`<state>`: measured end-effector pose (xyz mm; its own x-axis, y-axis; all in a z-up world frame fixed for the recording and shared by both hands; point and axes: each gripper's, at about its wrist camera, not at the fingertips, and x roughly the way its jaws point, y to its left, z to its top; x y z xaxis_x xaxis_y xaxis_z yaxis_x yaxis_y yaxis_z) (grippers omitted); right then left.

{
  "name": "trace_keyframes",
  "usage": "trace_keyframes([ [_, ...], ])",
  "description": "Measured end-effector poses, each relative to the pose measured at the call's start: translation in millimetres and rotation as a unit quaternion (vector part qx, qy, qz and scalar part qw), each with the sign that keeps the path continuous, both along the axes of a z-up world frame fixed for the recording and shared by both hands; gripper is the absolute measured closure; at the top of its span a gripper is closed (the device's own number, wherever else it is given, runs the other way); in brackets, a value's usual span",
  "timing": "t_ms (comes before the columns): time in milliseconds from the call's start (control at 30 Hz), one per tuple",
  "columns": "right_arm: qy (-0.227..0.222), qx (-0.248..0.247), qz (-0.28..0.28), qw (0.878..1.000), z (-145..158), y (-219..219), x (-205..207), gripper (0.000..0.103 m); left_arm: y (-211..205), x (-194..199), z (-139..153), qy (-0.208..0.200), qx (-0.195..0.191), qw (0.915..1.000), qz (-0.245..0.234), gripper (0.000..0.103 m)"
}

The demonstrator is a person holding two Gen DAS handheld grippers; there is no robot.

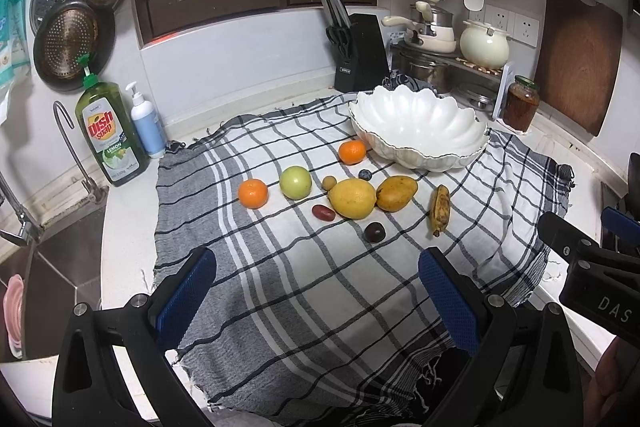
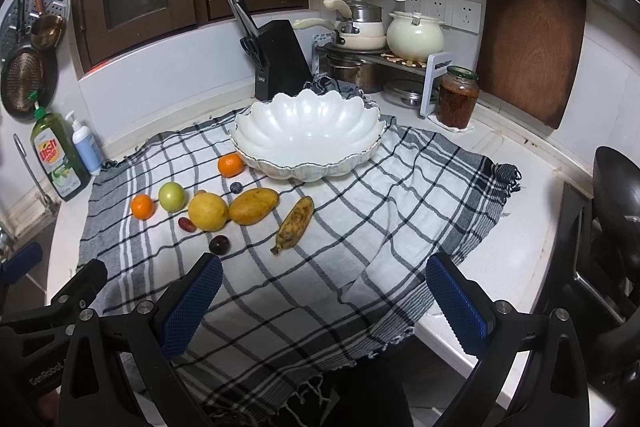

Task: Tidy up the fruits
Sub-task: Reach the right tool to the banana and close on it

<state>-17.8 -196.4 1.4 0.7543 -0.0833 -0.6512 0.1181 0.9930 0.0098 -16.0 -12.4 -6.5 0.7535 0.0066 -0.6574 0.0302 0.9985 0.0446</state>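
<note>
So, left wrist view: left gripper (image 1: 316,291) was spread wide and empty at the bottom of the frame, over the checked cloth (image 1: 280,307). Every fruit sat on the cloth mid-frame: two oranges (image 1: 253,193) (image 1: 352,152), green apple (image 1: 295,182), lemon (image 1: 353,198), mango (image 1: 397,193), banana (image 1: 440,209), dark plum (image 1: 374,231), plus a red date-like fruit (image 1: 323,212) and two small round ones I couldn't identify. White scalloped bowl (image 1: 420,131), upper right of centre, looked empty, so I'd judge nothing was sorted and the whole job remained. Right gripper was only partly visible at the right edge, cut off. Right wrist view: right gripper (image 2: 324,291) was also wide apart, holding nothing, low in frame. Same fruit cluster sat left of centre, the bowl above it at centre. The smallest fruit hid mostly behind the lemon there. Left gripper showed only as a sliver, lower left.
</note>
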Motion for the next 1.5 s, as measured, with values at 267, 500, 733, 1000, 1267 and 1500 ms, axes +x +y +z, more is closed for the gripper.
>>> trace_keyframes([
  [267,0.005,0.003,0.001,1.000,-1,1,-2,0.000,0,11,-8,0.007,0.004,1.0000,-0.001,0.000],
  [500,0.012,0.000,0.005,1.000,-13,2,17,0.000,0,21,-16,0.014,0.006,0.9999,-0.002,0.000],
  [733,0.024,-0.002,0.006,1.000,-25,3,37,0.001,-1,38,-29,0.025,0.007,0.9997,-0.002,0.000],
  [1000,0.033,0.002,0.006,0.999,-41,0,64,0.003,-3,58,-42,0.033,0.007,0.9994,-0.006,0.000],
  [1267,0.046,0.002,0.011,0.999,-60,3,96,0.010,-3,81,-56,0.033,0.007,0.9994,-0.002,0.000],
  [1500,0.069,0.004,0.013,0.998,-84,8,125,0.020,3,103,-79,0.046,0.004,0.9989,0.007,0.000],
])
